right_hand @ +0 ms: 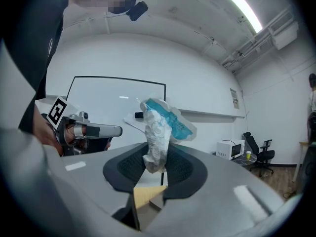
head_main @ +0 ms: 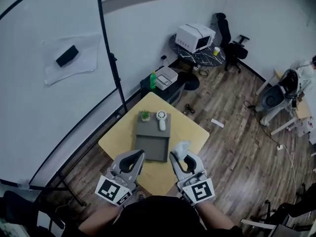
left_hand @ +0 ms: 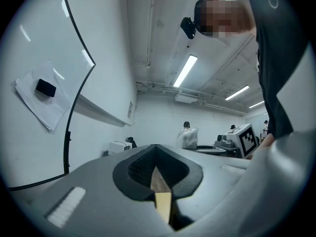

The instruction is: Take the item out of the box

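Note:
A grey box [head_main: 152, 143] lies in the middle of the yellow table [head_main: 190, 131], with a small potted plant [head_main: 145, 115] and a white object [head_main: 161, 120] on its far part. My right gripper [head_main: 180, 158] is raised above the table's near edge, shut on a crumpled white and blue packet [head_main: 181, 147]. In the right gripper view the packet [right_hand: 160, 130] sticks up from between the jaws, with the gripper [right_hand: 156, 168] pinching its lower end. My left gripper [head_main: 134, 161] is held beside it at the same height, shut with nothing in it [left_hand: 157, 158].
A black stand pole [head_main: 109, 53] rises by the table's far left corner against a whiteboard [head_main: 44, 88]. Behind the table are a green bottle [head_main: 153, 79], a printer [head_main: 166, 76], a microwave [head_main: 195, 37] on a round table and an office chair [head_main: 232, 46].

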`<state>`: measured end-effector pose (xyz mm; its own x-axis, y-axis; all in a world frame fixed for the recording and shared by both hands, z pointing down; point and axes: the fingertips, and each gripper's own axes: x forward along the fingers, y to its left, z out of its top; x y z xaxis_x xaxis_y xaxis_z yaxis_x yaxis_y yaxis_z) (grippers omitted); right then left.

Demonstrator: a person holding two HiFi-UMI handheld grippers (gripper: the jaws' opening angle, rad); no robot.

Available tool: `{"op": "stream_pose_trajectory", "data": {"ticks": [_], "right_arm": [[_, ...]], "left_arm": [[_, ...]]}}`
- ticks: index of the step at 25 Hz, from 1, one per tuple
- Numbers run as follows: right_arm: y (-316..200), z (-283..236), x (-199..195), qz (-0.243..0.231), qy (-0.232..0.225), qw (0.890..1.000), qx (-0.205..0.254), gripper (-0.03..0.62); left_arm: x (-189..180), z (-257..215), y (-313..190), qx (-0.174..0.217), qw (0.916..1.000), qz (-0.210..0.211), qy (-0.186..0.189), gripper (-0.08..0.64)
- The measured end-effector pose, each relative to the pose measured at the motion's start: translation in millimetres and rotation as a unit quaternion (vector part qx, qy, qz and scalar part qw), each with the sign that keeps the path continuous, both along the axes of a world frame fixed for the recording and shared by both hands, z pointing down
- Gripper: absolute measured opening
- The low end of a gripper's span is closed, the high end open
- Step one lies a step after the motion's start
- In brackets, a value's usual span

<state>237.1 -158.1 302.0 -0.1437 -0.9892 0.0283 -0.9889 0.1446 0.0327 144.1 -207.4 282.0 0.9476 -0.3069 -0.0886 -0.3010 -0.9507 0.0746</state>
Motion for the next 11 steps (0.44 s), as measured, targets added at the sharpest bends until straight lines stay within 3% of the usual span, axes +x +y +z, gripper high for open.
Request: {"op": "stream_pose_trajectory", "data": {"ticks": [11], "right_arm": [[4.6, -2.8, -1.5, 0.002, 0.015, 1.0, 0.0, 0.103]], "left_arm": [[2.3, 0.5, 5.3, -0.001, 1.0, -0.003, -0.001, -0.002]]}}
